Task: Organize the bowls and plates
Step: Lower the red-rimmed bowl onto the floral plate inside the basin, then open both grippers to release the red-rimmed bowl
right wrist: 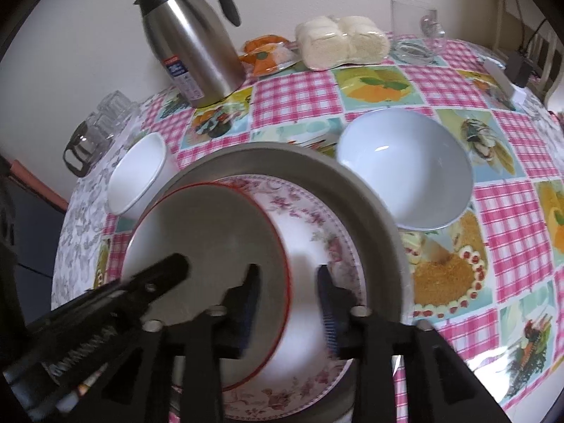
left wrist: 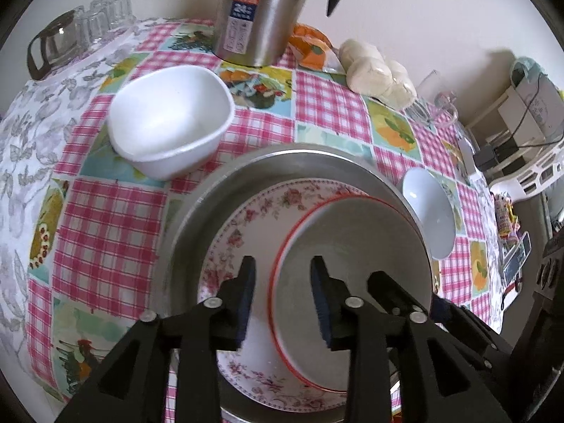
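Your left gripper [left wrist: 282,294] has its jaws parted, with the left rim of the red-rimmed bowl [left wrist: 352,282] standing between them and neither pad pressing on it. Your right gripper [right wrist: 289,299] is likewise part open, astride the opposite rim of the same bowl, the pads clear of it; the picture is blurred there, so contact is hard to judge finely.

The bowl sits on a floral plate [left wrist: 246,218], and the plate lies in a round metal tray [left wrist: 211,190] directly under both pairs of jaws.

Beyond the left jaws, up and to the left, you see a squarish white bowl [left wrist: 169,120] on the checked tablecloth of the desk [left wrist: 105,229]. To their right lies a round white bowl [left wrist: 430,211]. The right wrist view shows that round bowl [right wrist: 405,172] far more fully, just past the tray's rim and ahead of its jaws.

Farther out stands a steel thermos jug [right wrist: 194,42]; only the right view takes in its lid and handle. A bag of white buns [right wrist: 342,42] and an orange packet [right wrist: 268,54] lie beside it. Clear glasses [left wrist: 105,14] and a glass pot [left wrist: 53,42] stand at the far left.

The left view alone shows a white rack [left wrist: 528,172] off the desk's right end.
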The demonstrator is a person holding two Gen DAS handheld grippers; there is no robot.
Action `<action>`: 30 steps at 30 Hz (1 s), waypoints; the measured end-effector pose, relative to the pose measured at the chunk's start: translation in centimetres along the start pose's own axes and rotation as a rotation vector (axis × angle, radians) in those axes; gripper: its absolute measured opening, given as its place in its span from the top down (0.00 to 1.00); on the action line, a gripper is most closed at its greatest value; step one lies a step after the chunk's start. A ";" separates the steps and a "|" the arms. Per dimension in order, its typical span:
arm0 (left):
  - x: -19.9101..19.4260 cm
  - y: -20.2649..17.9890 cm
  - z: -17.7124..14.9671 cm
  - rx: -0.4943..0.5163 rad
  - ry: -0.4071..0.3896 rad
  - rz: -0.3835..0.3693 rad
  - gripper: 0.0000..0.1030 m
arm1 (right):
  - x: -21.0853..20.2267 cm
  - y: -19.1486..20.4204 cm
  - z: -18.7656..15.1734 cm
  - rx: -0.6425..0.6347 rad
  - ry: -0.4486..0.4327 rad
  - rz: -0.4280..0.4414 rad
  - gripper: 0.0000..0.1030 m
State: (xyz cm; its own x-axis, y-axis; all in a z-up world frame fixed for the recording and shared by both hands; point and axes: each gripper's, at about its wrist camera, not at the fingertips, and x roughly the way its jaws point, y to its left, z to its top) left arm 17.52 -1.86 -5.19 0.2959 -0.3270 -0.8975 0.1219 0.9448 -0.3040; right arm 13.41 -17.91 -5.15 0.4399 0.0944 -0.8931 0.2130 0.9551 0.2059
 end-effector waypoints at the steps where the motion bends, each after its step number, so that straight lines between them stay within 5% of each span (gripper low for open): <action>1: -0.1 0.2 0.0 -0.009 -0.004 0.002 0.58 | -0.1 -0.2 0.0 0.005 -0.004 -0.003 0.51; 9: -1.2 1.1 0.3 -0.038 -0.032 0.028 0.47 | -1.4 0.0 0.2 -0.007 -0.039 0.011 0.34; 15: -2.2 1.6 0.6 -0.055 -0.064 0.051 0.24 | -2.2 -0.3 0.5 -0.011 -0.070 -0.005 0.26; 30: -3.1 3.0 0.8 -0.075 -0.121 0.103 0.11 | -2.5 0.3 0.5 -0.067 -0.109 -0.025 0.00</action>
State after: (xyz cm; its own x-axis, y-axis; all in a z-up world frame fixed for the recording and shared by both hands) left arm 17.73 2.02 -3.04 0.4154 -0.2240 -0.8816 0.0151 0.9708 -0.2396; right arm 12.82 -17.96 -2.61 0.5282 0.0430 -0.8480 0.1680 0.9737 0.1540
